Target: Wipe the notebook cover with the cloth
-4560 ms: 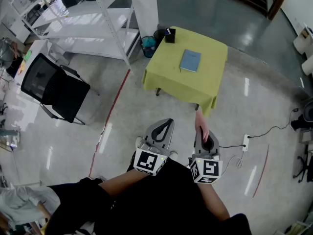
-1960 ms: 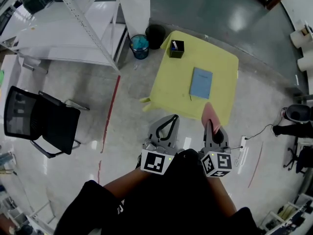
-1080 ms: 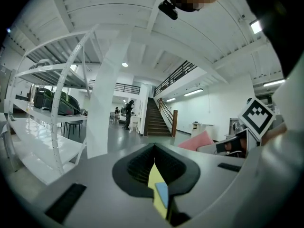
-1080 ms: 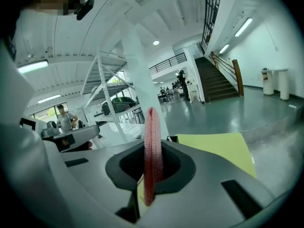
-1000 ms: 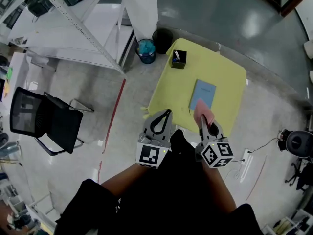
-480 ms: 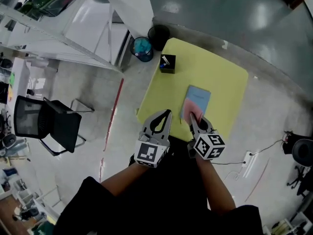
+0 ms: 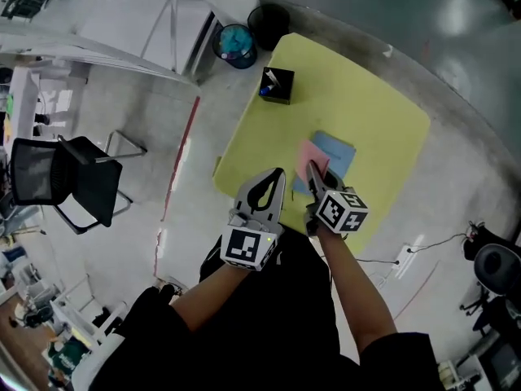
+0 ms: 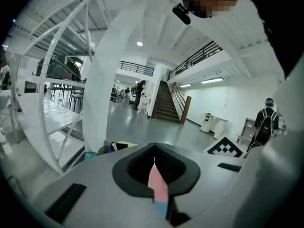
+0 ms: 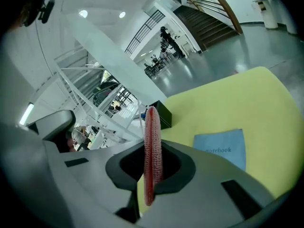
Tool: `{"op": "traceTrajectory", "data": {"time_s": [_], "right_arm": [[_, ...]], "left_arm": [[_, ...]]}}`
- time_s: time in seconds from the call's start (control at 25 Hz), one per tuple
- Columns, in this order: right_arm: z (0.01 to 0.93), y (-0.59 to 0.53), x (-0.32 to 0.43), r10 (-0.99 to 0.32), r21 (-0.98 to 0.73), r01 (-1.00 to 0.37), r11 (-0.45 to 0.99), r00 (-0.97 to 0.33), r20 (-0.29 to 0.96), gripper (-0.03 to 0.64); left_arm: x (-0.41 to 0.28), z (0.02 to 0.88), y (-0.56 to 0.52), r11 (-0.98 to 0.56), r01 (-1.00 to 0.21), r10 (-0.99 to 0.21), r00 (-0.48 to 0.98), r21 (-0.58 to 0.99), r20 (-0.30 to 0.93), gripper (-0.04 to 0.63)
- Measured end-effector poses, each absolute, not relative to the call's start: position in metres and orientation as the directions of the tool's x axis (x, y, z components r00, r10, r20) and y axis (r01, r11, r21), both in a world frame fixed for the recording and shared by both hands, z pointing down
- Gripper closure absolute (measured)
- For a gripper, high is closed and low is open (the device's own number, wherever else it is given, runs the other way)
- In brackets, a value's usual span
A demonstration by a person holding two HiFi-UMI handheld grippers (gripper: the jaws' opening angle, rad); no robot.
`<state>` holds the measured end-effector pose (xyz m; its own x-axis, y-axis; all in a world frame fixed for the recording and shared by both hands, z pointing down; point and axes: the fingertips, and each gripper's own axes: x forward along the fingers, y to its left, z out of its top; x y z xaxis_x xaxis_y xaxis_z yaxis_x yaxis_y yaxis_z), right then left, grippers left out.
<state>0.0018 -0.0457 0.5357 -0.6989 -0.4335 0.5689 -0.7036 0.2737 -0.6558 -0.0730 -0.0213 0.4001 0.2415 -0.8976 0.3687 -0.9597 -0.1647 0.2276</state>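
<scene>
A light blue notebook lies flat on the yellow table. My right gripper is shut on a pink cloth, which stands up edge-on between its jaws. In the head view the cloth overlaps the notebook's near left part; whether they touch I cannot tell. My left gripper is shut with nothing in it, over the table's near edge, left of the right one.
A black pen holder stands at the table's far left. Two bins sit on the floor beyond the table, by white shelving. A black chair stands at the left. A cable and socket strip lie on the floor at the right.
The person has walked up to the table. Both grippers have come from over the floor to the table's near edge, and the cloth now overlaps the notebook.
</scene>
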Motion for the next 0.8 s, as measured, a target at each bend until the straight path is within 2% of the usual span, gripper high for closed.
{"op": "traceTrajectory", "data": {"time_s": [0.44, 0.8], "right_arm": [[0.633, -0.07, 0.001, -0.371, -0.636, -0.744, 0.207, -0.661, 0.652, 0.58], [0.681, -0.079, 0.002, -0.354, -0.608, -0.778, 0.158, -0.619, 0.701, 0.58]], "left_arm": [[-0.063, 0.46, -0.036, -0.168, -0.956, -0.867, 0.26, 0.242, 0.425, 0.581], [-0.055, 0.472, -0.04, -0.212, -0.95, -0.844, 0.296, 0.229, 0.446, 0.581]]}}
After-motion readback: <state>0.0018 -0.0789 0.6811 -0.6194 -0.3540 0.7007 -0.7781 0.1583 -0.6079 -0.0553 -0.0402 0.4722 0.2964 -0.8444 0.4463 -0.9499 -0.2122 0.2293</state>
